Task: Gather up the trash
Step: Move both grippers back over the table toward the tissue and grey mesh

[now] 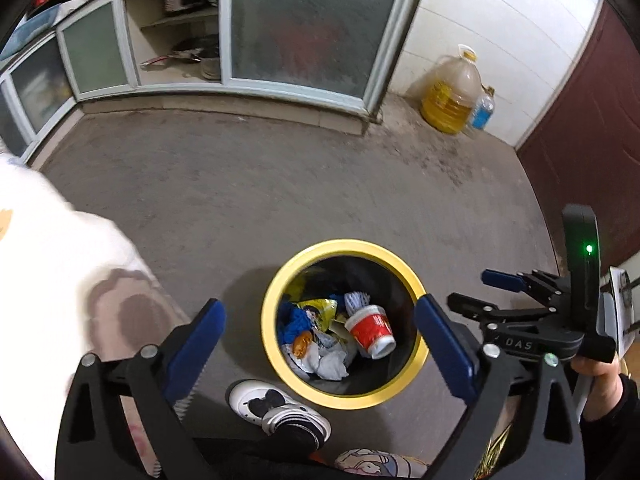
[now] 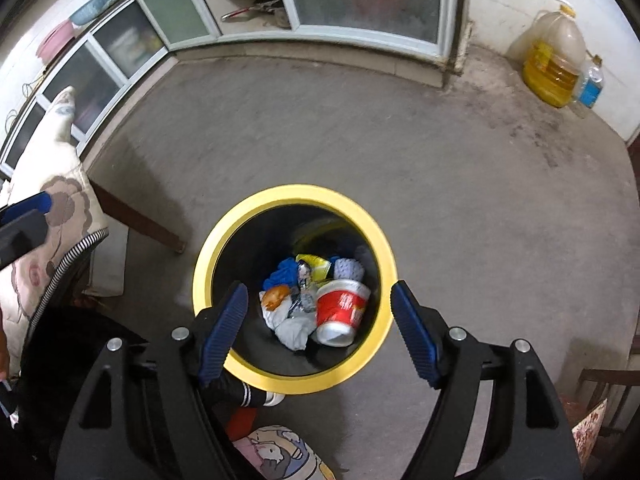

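A black bin with a yellow rim (image 1: 276, 292) stands on the grey floor; it also shows in the right wrist view (image 2: 208, 256). Inside lie a red and white paper cup (image 1: 370, 330) (image 2: 340, 308), crumpled wrappers, white paper and blue scraps. My left gripper (image 1: 320, 308) is open and empty, hovering above the bin. My right gripper (image 2: 320, 296) is open and empty, also above the bin; it shows at the right of the left wrist view (image 1: 476, 290).
A cabinet with frosted glass doors (image 1: 312, 28) lines the far wall. A big yellow oil jug (image 1: 452, 92) and a small bottle (image 1: 482, 110) stand in the corner. A floral cushion (image 2: 44, 208) is at left. My shoe (image 1: 276, 408) is beside the bin.
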A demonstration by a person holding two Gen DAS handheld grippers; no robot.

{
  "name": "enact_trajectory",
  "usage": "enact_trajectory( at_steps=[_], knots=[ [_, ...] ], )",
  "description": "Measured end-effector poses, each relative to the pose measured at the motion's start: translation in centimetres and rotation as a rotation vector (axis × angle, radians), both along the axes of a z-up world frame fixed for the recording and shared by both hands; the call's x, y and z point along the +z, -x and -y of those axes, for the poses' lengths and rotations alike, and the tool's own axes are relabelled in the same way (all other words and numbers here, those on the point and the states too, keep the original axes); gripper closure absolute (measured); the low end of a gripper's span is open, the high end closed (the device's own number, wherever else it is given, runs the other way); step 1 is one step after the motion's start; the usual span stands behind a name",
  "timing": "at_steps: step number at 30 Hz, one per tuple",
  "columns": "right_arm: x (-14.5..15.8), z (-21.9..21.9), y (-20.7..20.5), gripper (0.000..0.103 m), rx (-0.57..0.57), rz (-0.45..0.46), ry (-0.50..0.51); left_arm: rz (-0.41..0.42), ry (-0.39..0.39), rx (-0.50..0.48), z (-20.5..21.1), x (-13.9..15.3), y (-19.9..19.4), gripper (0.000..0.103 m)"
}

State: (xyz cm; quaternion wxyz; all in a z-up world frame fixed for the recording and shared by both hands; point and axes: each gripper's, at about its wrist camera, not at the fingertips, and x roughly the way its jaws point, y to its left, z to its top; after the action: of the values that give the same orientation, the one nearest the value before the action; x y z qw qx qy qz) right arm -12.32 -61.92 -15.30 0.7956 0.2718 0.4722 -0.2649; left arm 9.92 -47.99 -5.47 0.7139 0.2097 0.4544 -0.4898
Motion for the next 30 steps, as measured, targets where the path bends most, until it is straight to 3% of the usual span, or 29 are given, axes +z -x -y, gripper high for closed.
enact_trajectory(
  at_steps=[6,11,13,18,25,30],
  knots=[
    [2.1,-0.8,0.0,0.033,0.013,0.034,0.048,0.007,0.068,0.097,-4.4,3.1,-2.5,0.01],
    [4.1,-2.1,-2.1,0.033,0.073,0.092,0.081,0.023,0.126,0.22,-11.2,5.8,-5.0,0.009],
    [5.0,-2.9,-3.5,0.033,0.109,0.117,0.096,0.069,0.142,0.287,-15.0,7.0,-6.3,0.008],
    [8.5,-6.1,-8.5,0.033,0.229,0.214,0.106,0.184,0.153,0.459,-23.5,9.5,-9.5,0.008],
    [13.9,-13.0,-19.3,0.033,0.481,0.335,0.081,0.353,0.142,0.761,-35.0,11.6,-15.4,0.008],
    [17.5,-20.3,-28.8,0.032,0.718,0.392,0.075,0.358,0.135,0.904,-40.3,11.0,-20.1,0.008]
  ],
)
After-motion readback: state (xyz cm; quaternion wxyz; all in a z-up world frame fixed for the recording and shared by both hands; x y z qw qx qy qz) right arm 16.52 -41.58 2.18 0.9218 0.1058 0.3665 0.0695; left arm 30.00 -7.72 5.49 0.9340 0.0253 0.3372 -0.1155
